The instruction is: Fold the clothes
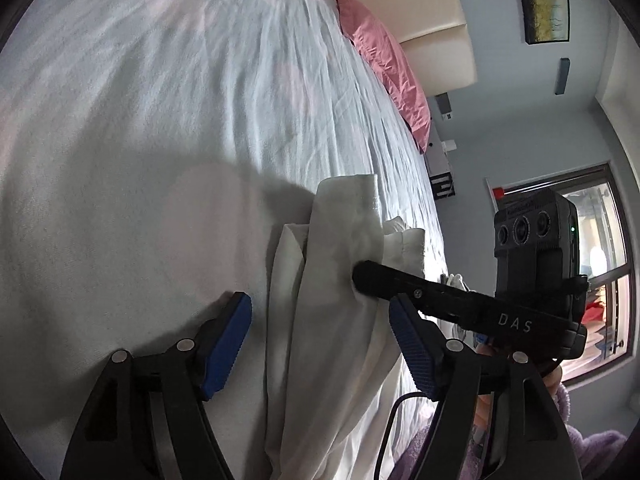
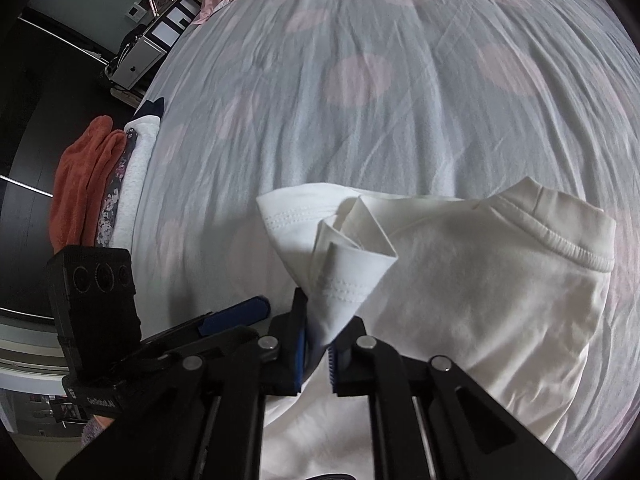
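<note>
A white t-shirt (image 2: 460,300) lies on the bed, its ribbed collar (image 2: 560,236) to the right and a folded sleeve standing up in the middle. My right gripper (image 2: 318,354) is shut on a hemmed edge of that shirt. In the left wrist view the white t-shirt (image 1: 320,340) runs as a long bunched fold between the blue pads of my left gripper (image 1: 320,320), which is open and not clamping it. The right gripper (image 1: 364,276) comes in from the right and pinches the cloth just ahead. The left gripper (image 2: 236,314) shows beside the right one.
The pale blue bedsheet (image 2: 360,80) with faint pink spots spreads ahead. A stack of folded clothes (image 2: 92,184), orange, floral and grey, sits at the bed's left edge. A pink pillow (image 1: 384,64) and cream headboard (image 1: 432,20) are far off, with a window (image 1: 600,264) at the right.
</note>
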Available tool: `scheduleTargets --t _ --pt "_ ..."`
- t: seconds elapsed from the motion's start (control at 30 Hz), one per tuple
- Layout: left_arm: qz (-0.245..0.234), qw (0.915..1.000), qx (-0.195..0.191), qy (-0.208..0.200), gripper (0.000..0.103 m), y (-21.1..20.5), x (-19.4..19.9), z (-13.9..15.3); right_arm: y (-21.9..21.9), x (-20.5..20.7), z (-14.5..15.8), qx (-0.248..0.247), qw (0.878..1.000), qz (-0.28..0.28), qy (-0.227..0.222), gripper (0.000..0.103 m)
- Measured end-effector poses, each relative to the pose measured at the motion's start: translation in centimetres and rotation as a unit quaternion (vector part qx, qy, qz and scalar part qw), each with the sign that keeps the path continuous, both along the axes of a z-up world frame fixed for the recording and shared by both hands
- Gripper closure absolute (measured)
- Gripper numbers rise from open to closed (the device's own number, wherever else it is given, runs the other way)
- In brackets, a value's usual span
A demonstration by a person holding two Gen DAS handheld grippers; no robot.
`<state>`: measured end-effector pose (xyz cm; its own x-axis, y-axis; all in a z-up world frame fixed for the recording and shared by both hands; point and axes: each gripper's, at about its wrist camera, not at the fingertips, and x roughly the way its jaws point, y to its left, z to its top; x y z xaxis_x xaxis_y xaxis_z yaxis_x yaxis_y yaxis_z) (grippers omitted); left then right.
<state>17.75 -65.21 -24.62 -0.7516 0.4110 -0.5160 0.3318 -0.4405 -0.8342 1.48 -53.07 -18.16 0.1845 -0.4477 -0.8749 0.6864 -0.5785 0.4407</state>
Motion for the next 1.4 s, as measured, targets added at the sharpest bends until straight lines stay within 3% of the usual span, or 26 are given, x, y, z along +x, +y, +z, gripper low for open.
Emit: scheduleTargets --t 0.2,0.37,0.57,0.73,0.8,0.97,1.13,1.3,1.4 --pt "-0.005 0.9996 0.023 0.013 0.03 -0.1 0.0 0.0 -0.9 -0.5 -0.5 -0.014 0.999 -0.001 -0.037 0.094" --pt "-0.03 0.9993 0.012 0.015 0.025 0.7 -0.4 0.4 -2.1 -0.6 -1.3 -0.009 0.998 -0.002 -0.058 0.095" --pt "-0.074 0.9951 -0.064 -0.014 0.024 2.5 -1.4 1.2 -1.1 -0.6 -0.8 -0.012 0.998 -0.002 -0.054 0.095" --pt "-0.12 0.9788 -0.16 -0.042 0.024 4.7 -2.4 2.2 -1.0 -0.5 -0.6 -0.01 0.999 0.005 -0.046 0.094" --pt "-0.127 0.9743 -0.181 -0.046 0.024 5.2 -2.6 2.4 -1.0 -0.5 -0.3 -0.014 0.999 0.009 -0.045 0.094" --pt "-0.112 0.9787 -0.166 -0.048 0.024 4.3 -1.8 2.3 -1.0 -0.2 0.4 -0.025 0.999 0.021 -0.041 0.095" --pt "-0.105 0.9775 -0.176 -0.05 0.024 4.5 -2.4 2.1 -0.7 0.0 1.1 -0.034 0.998 0.023 -0.041 0.095" --pt "-0.094 0.986 -0.131 -0.042 0.027 2.8 -1.8 1.4 -0.6 0.0 1.0 -0.036 0.998 0.023 -0.044 0.095" --pt "-0.094 0.9868 -0.126 -0.038 0.028 2.6 -2.0 1.3 -0.6 0.1 0.9 -0.036 0.998 0.026 -0.043 0.095"
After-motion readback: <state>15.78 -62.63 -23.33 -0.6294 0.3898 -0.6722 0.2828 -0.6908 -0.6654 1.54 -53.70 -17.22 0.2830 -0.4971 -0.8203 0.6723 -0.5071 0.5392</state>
